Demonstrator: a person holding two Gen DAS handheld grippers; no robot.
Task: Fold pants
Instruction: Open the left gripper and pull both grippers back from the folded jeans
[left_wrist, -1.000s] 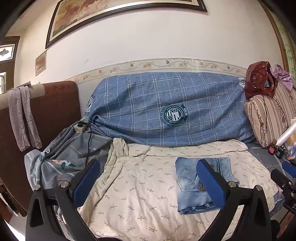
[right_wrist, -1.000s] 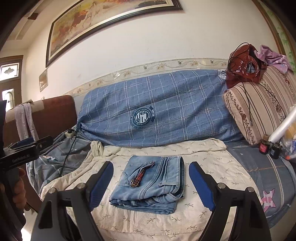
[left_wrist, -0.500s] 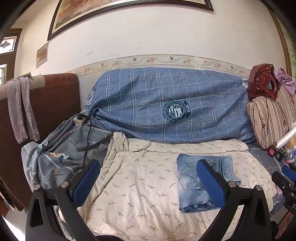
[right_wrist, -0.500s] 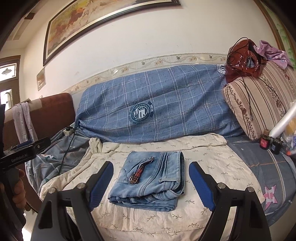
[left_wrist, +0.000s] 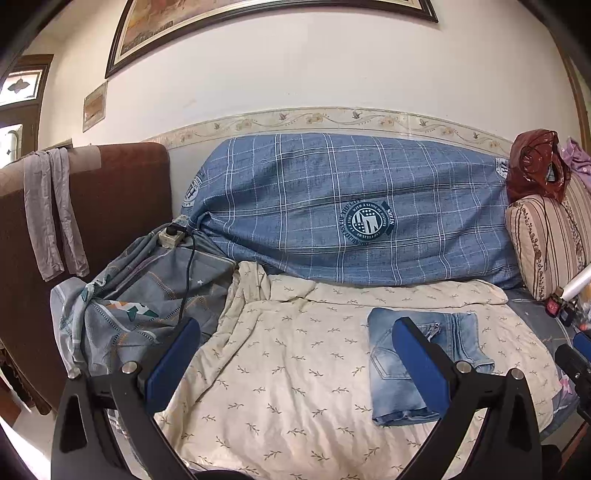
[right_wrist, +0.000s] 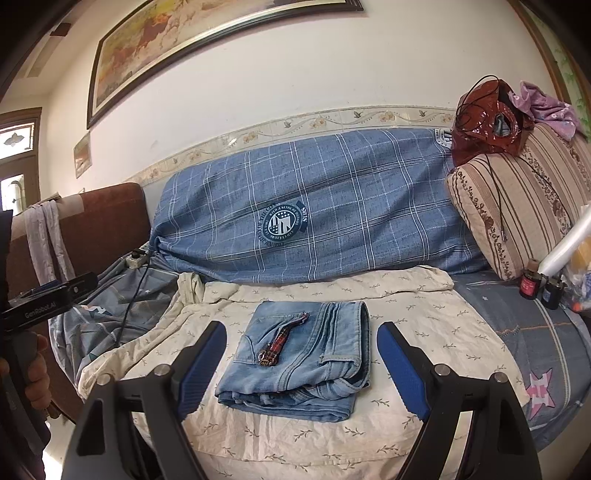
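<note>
The folded jeans (right_wrist: 299, 354) lie as a compact light-blue bundle on a cream leaf-print sheet (right_wrist: 424, 325), ahead of the right gripper (right_wrist: 301, 360) and framed between its two blue-padded fingers (right_wrist: 400, 369), which stand spread wide with nothing pinched; neither pad touches the denim. A red patterned strap with a metal clip (right_wrist: 277, 345) rests on top of the bundle, nearer the left-hand finger. In the left wrist view the same jeans (left_wrist: 395, 373) sit partly behind the right-hand finger (left_wrist: 421, 362) of the left gripper (left_wrist: 295, 363), whose fingers are likewise spread apart and empty, with only bare sheet (left_wrist: 288, 369) between them. Beyond both fingertips a blue plaid cover (right_wrist: 332, 206) drapes the sofa back. Past the right-hand finger lies a striped floral cushion (right_wrist: 517, 206) with a dark red plastic bag (right_wrist: 487, 122) on top. Past the left-hand finger are a grey patterned cloth (left_wrist: 147, 291) and a power strip (left_wrist: 171, 234).
</note>
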